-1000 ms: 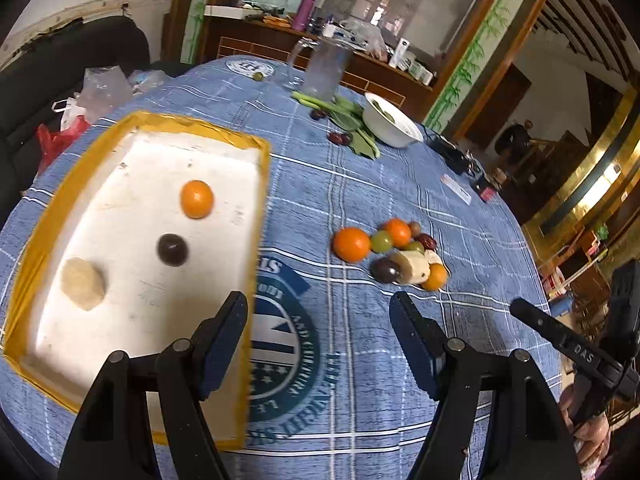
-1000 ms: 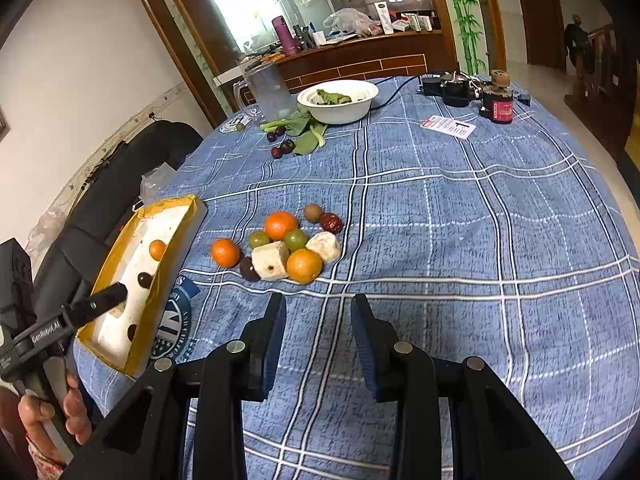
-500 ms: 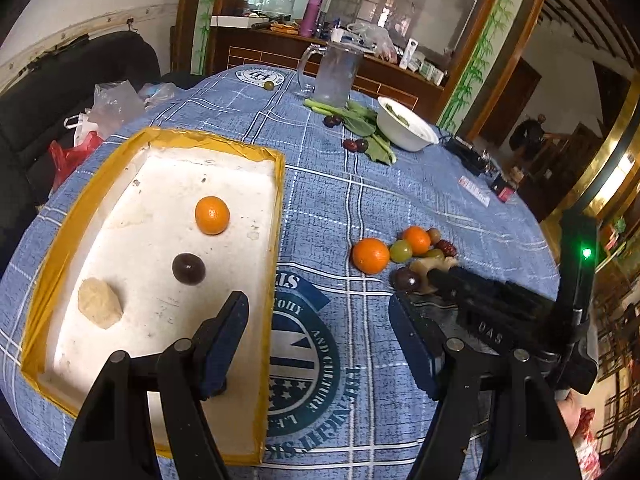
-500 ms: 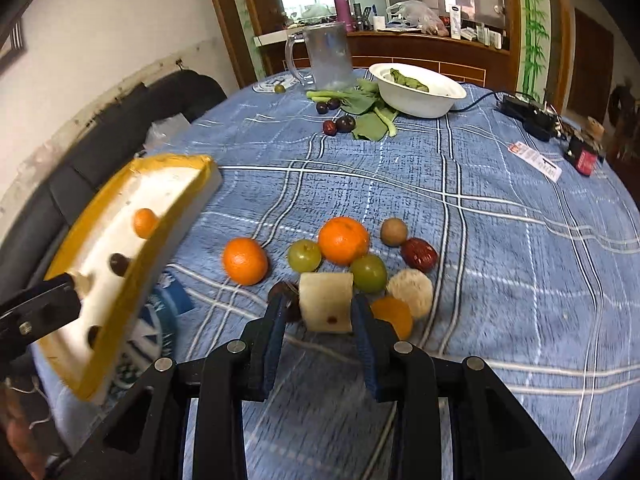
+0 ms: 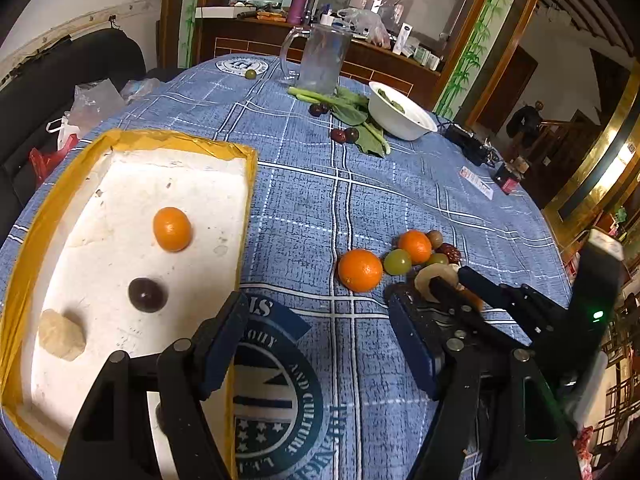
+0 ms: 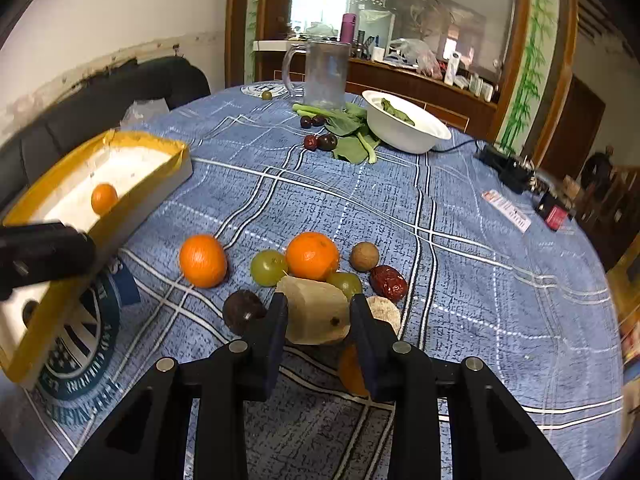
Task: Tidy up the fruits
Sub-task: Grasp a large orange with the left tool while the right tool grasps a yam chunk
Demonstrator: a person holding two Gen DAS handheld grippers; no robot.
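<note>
right gripper (image 6: pixel 318 322): fingers straddle the pale chunk (image 6: pixel 316 310) in the pile, seemingly touching its sides, grip uncertain | chunk is nearest the tray (image 5: pixel 132 216) side, so an easy pick | plum (image 6: pixel 242 312) and oranges crowd it | left gripper (image 5: pixel 320 344): fingers wide, empty, over tray rim | tray mostly free

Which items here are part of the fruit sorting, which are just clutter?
In play: yellow-rimmed tray; loose fruit cluster; pale chunk between right gripper fingers; left gripper, open.

Clutter: glass pitcher, white bowl, leafy greens, power strip, plastic bags.
</note>
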